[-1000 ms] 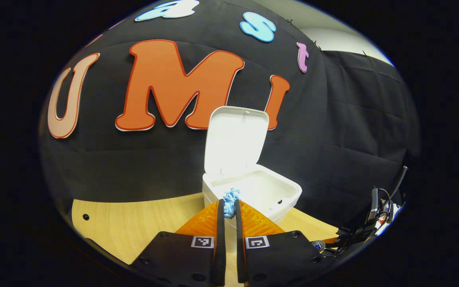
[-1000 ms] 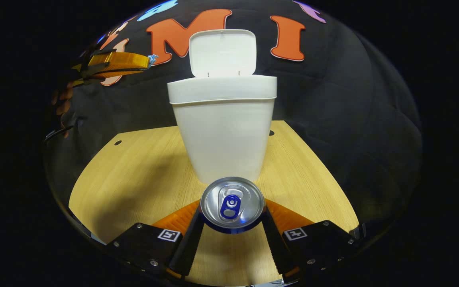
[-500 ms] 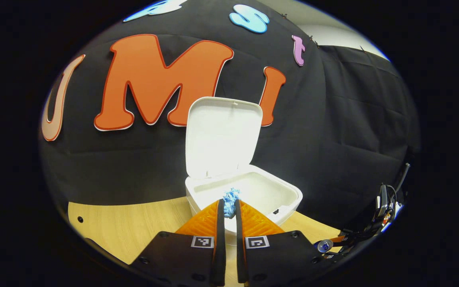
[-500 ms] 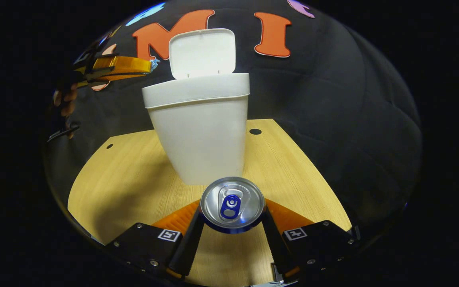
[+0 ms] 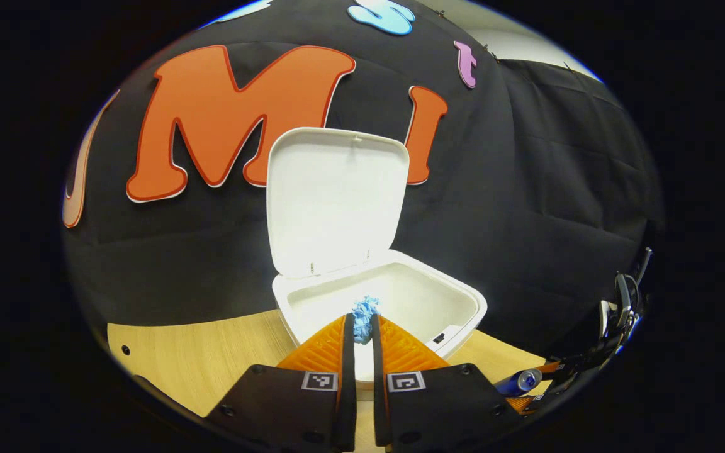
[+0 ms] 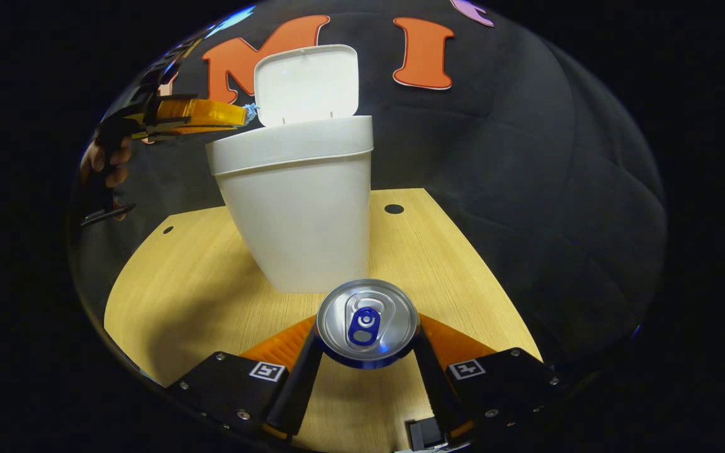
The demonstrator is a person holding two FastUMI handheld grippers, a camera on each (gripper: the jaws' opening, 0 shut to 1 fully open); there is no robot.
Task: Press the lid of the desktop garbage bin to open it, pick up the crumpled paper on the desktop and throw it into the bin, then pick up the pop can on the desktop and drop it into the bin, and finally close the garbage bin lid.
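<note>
The white garbage bin (image 5: 463, 308) (image 6: 299, 214) stands on the wooden desktop with its lid (image 5: 334, 198) (image 6: 306, 85) swung upright. My left gripper (image 5: 362, 324) is shut on the blue crumpled paper (image 5: 364, 309), held over the near rim of the bin's mouth. In the right gripper view that left gripper (image 6: 246, 116) reaches in from the left at rim height, a hand behind it. My right gripper (image 6: 367, 336) is shut on the pop can (image 6: 367, 322), whose silver top faces the camera, in front of the bin. The can (image 5: 522, 380) also appears low right in the left gripper view.
The light wooden desktop (image 6: 192, 283) spreads around the bin, with small round holes (image 6: 393, 208) near its back edge. Black cloth walls close off the back and right sides. Cables and a bracket (image 5: 620, 302) hang at the far right.
My left gripper has carried the paper closer, from before the bin's rim to over its mouth. The right gripper with the can has shifted slightly right, so the bin sits further left.
</note>
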